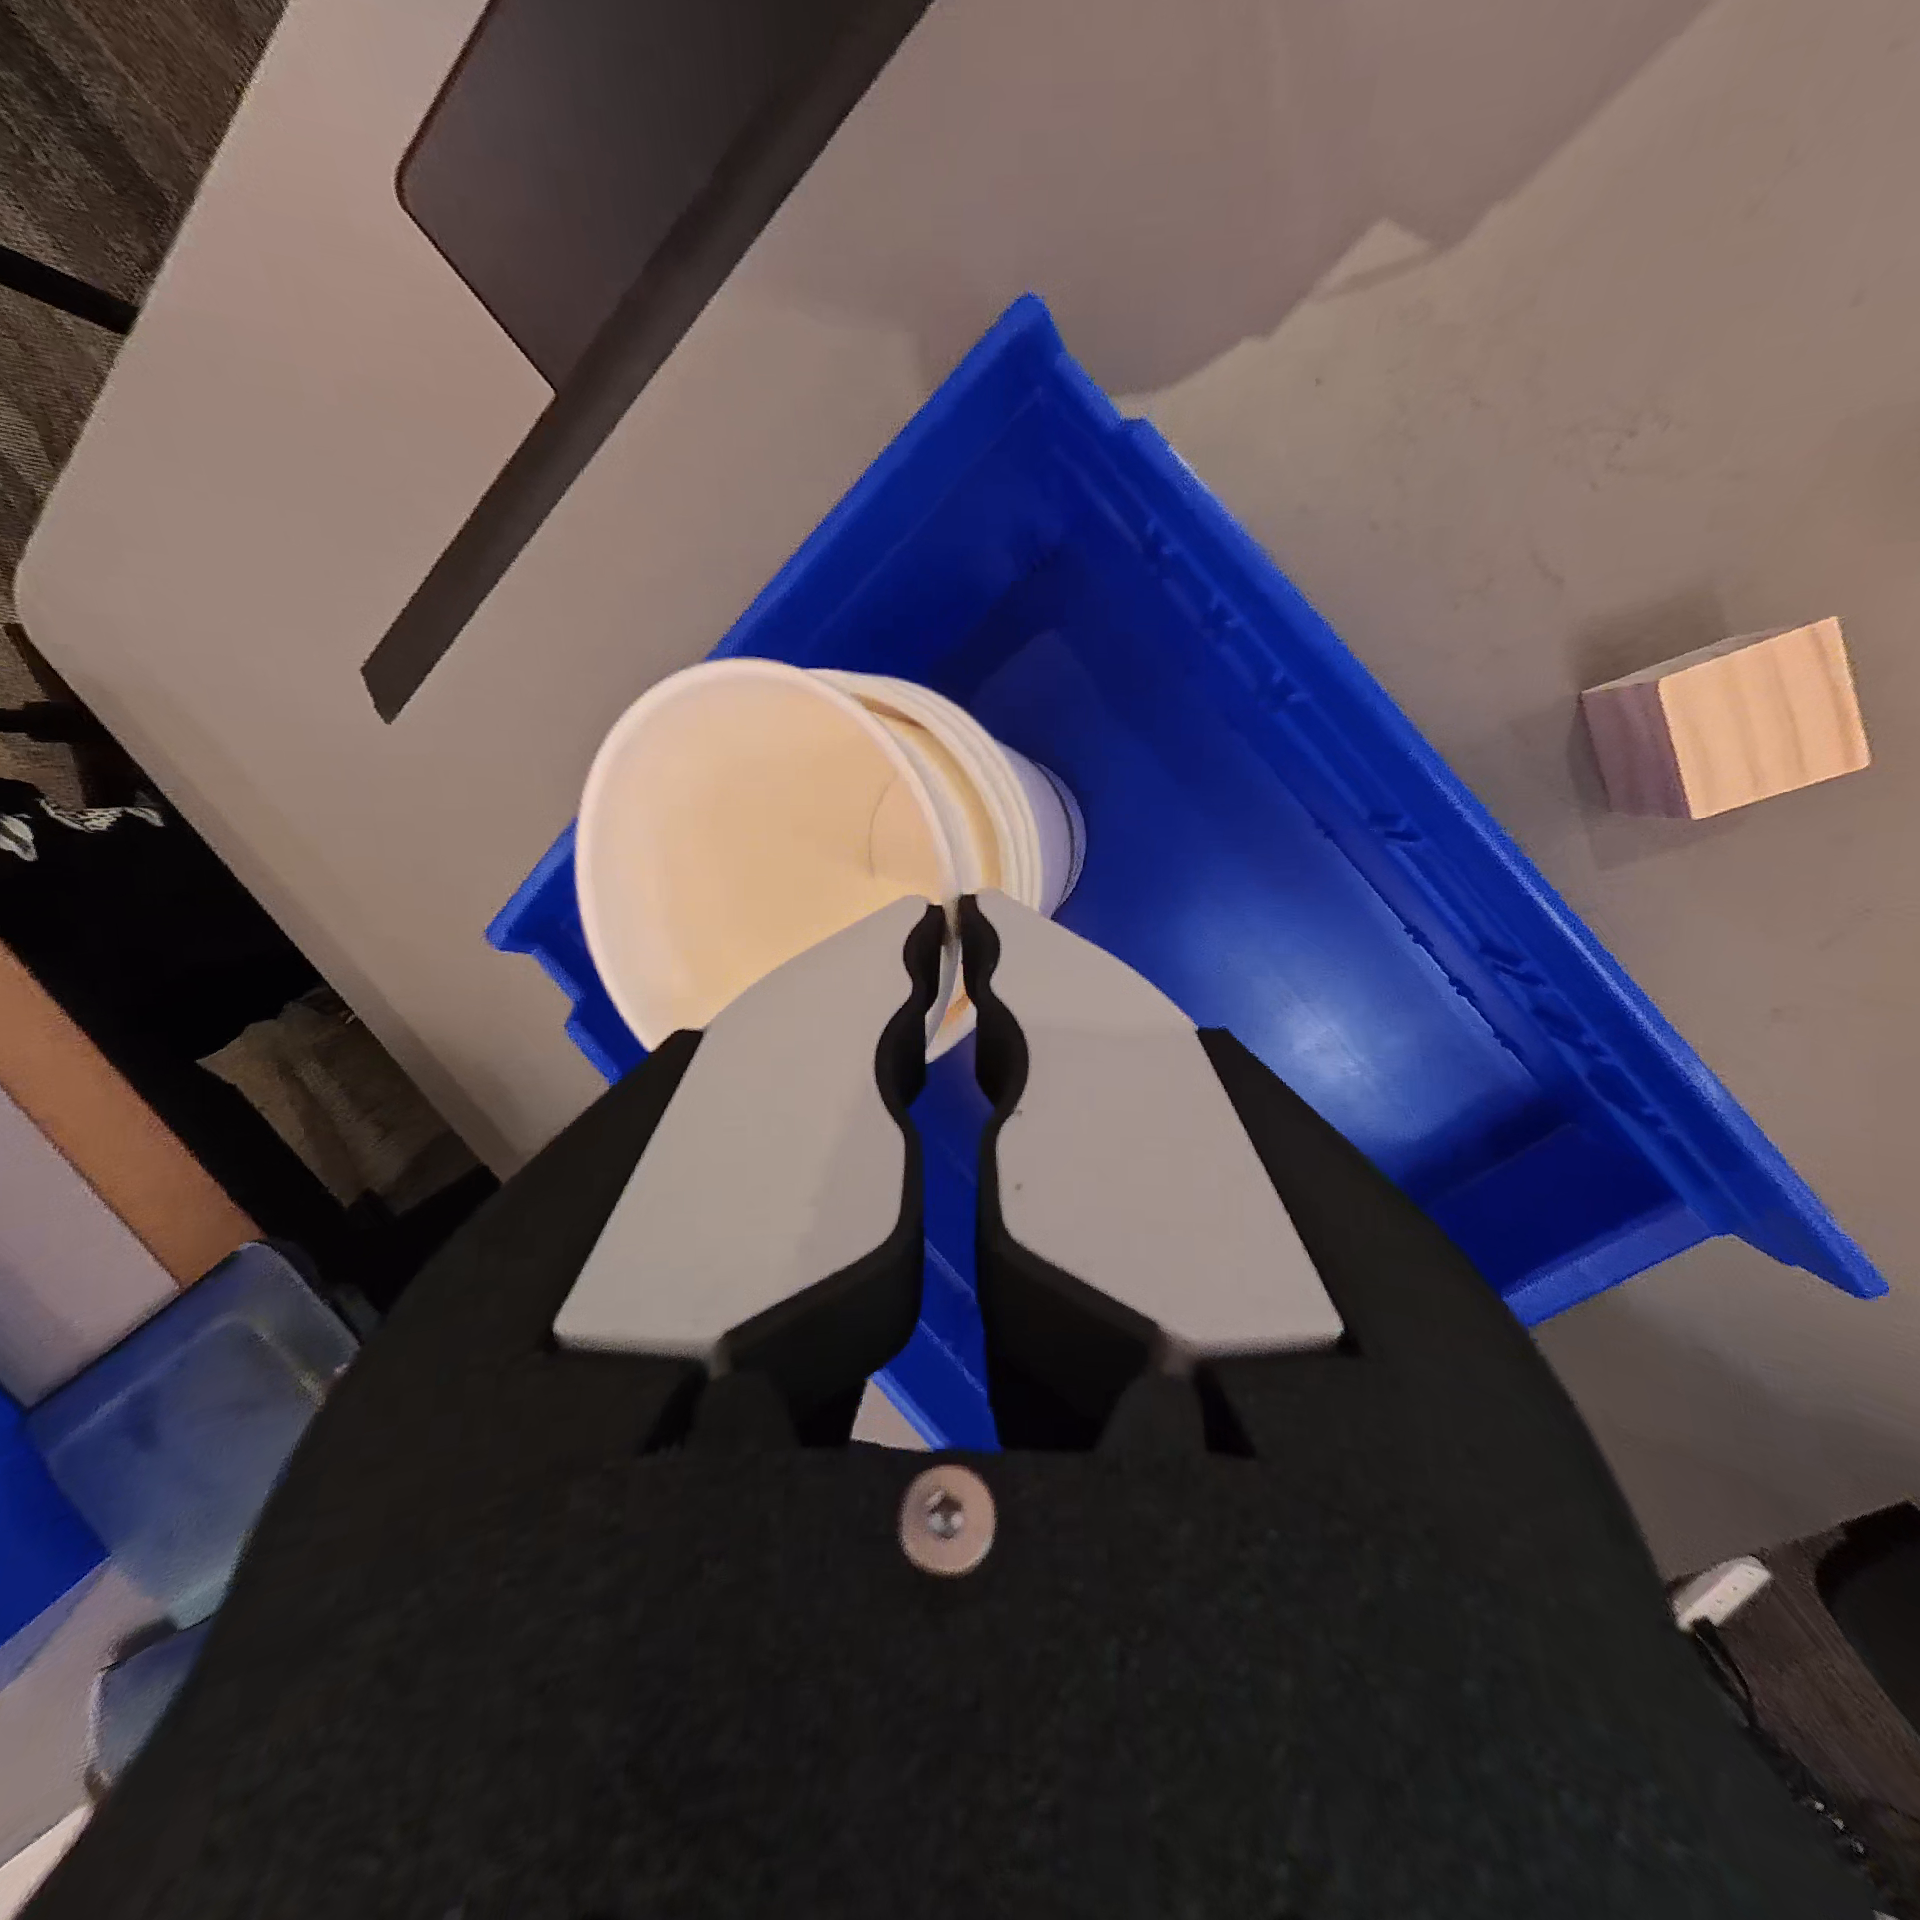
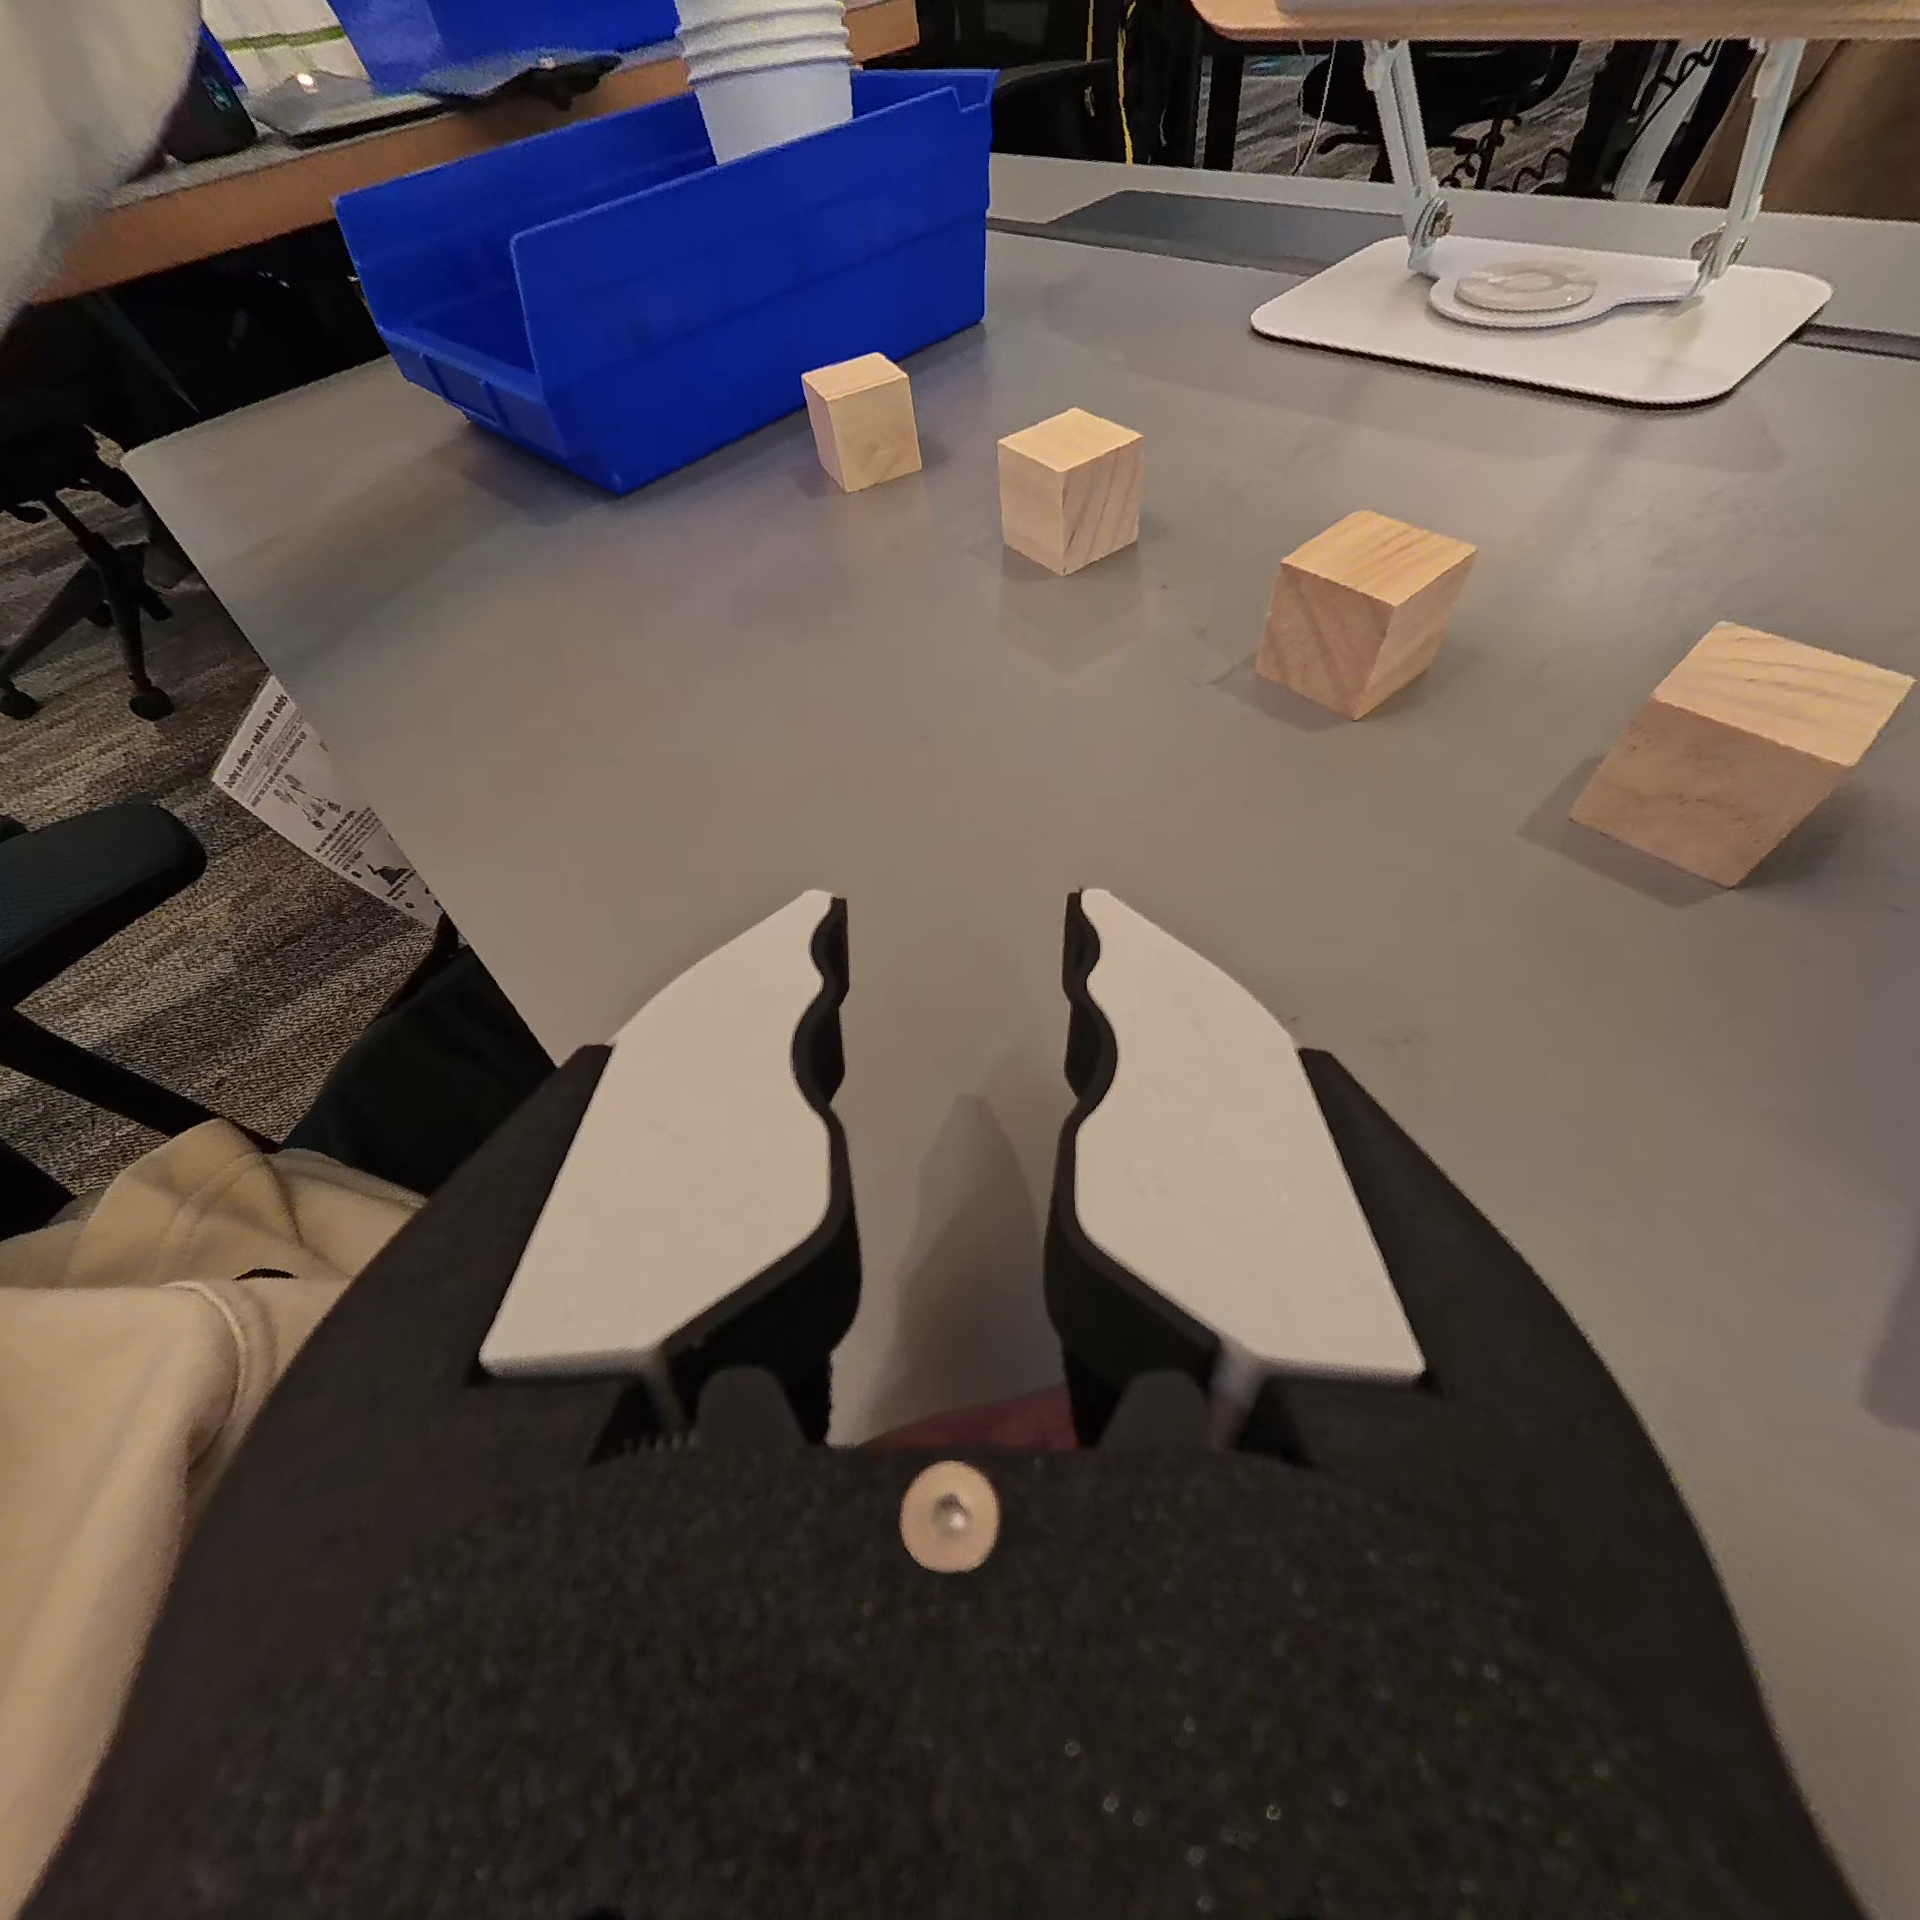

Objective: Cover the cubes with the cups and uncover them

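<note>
My left gripper [image 1: 954, 914] is shut on the rim of a stack of nested white paper cups [image 1: 748, 831] and holds it above the blue bin [image 1: 1299, 831]. The stack also shows in the right wrist view [image 2: 774, 73], raised over the bin [image 2: 675, 281]. Several wooden cubes stand in a row on the grey table: the nearest the bin [image 2: 862, 421], then [image 2: 1070, 488], [image 2: 1361, 613] and the closest [image 2: 1735, 764]. One cube shows in the left wrist view [image 1: 1730, 732]. My right gripper [image 2: 956, 904] is open and empty, low over the table's front part.
A white stand with a flat base [image 2: 1538, 322] sits at the back right of the table [image 2: 831, 727]. A dark recessed strip [image 1: 582, 343] runs along the table's far side. The table's left edge drops to carpet, with office chairs [image 2: 73, 582] there. A cream sleeve [image 2: 135, 1351] is at lower left.
</note>
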`<state>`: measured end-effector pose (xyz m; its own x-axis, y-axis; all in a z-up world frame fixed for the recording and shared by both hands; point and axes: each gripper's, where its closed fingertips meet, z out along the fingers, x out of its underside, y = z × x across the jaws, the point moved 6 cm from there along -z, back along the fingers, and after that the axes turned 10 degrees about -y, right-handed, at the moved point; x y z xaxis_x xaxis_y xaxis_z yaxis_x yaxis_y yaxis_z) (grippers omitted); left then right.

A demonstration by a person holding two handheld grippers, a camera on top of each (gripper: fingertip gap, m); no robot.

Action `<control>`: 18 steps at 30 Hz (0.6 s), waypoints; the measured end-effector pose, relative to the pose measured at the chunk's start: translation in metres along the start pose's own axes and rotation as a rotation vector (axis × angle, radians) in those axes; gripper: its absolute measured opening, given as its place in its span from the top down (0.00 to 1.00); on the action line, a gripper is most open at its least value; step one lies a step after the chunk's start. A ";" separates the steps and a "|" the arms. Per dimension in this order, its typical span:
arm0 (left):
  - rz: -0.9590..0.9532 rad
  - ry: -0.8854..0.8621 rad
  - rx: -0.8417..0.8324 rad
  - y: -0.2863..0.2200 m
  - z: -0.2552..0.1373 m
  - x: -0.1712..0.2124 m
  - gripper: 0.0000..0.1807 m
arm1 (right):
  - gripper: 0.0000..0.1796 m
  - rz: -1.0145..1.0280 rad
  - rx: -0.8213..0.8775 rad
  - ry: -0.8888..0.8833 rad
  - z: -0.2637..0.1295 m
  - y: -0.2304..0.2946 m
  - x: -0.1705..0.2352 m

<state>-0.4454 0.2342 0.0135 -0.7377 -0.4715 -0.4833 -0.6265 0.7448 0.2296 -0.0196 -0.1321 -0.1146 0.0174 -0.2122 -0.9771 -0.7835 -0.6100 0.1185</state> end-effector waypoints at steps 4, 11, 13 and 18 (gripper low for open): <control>0.020 -0.012 -0.015 0.002 -0.014 -0.009 0.98 | 0.78 0.003 -0.001 0.003 0.000 0.000 0.001; 0.058 -0.076 -0.096 0.008 -0.066 -0.030 0.98 | 0.78 0.005 0.001 -0.001 -0.001 0.000 0.000; 0.080 -0.129 -0.117 0.005 -0.088 -0.040 0.98 | 0.78 0.007 0.000 -0.001 -0.001 0.000 0.000; 0.154 -0.349 -0.104 -0.032 -0.136 -0.064 0.98 | 0.78 0.038 -0.018 -0.012 0.000 0.000 0.001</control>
<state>-0.4120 0.1764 0.1515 -0.7066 -0.1559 -0.6902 -0.5504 0.7340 0.3977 -0.0199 -0.1321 -0.1151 -0.0199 -0.2267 -0.9738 -0.7720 -0.6154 0.1590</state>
